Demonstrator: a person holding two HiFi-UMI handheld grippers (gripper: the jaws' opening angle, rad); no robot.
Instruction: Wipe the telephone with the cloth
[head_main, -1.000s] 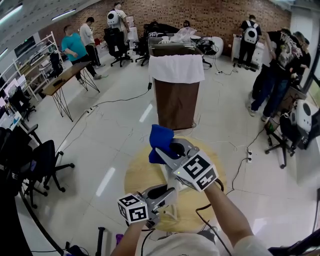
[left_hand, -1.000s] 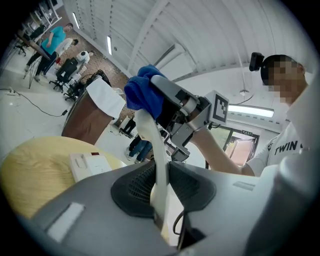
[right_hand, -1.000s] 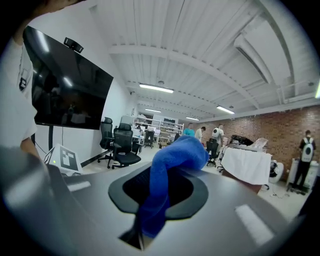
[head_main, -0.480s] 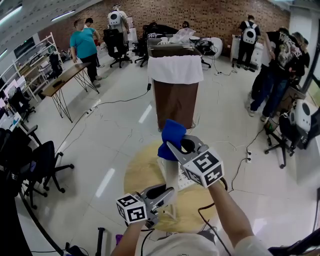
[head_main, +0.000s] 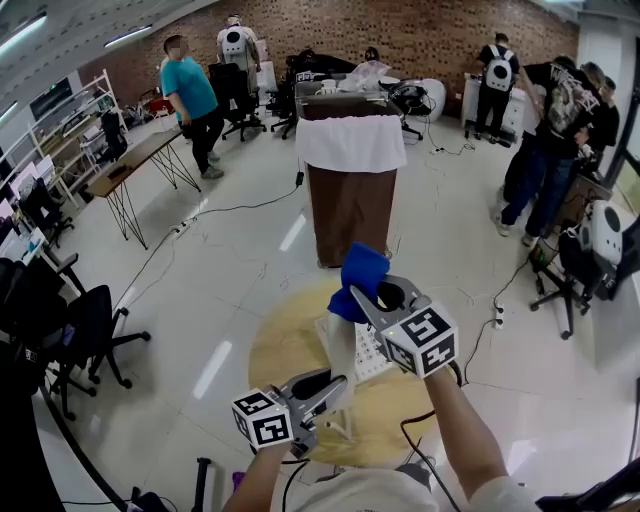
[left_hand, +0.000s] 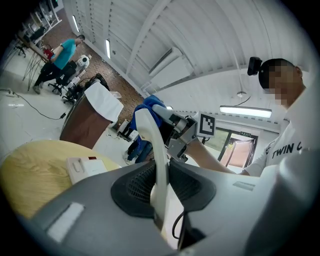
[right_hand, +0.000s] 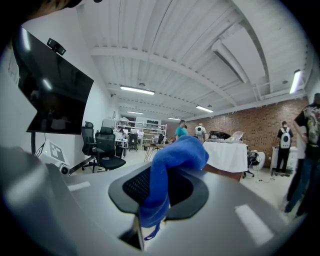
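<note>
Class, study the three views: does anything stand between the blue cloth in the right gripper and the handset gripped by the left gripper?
Nothing visible does. The blue cloth, clamped in the right gripper, sits right by the upper end of the white handset, which the left gripper grips lower down.

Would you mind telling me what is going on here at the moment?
A person is cleaning a telephone with two hand-held grippers. The left gripper grips the white handset upright above the round wooden table, where the phone's base sits. The right gripper is clamped on a blue cloth and holds it at the handset's upper end, apparently touching it.
</note>
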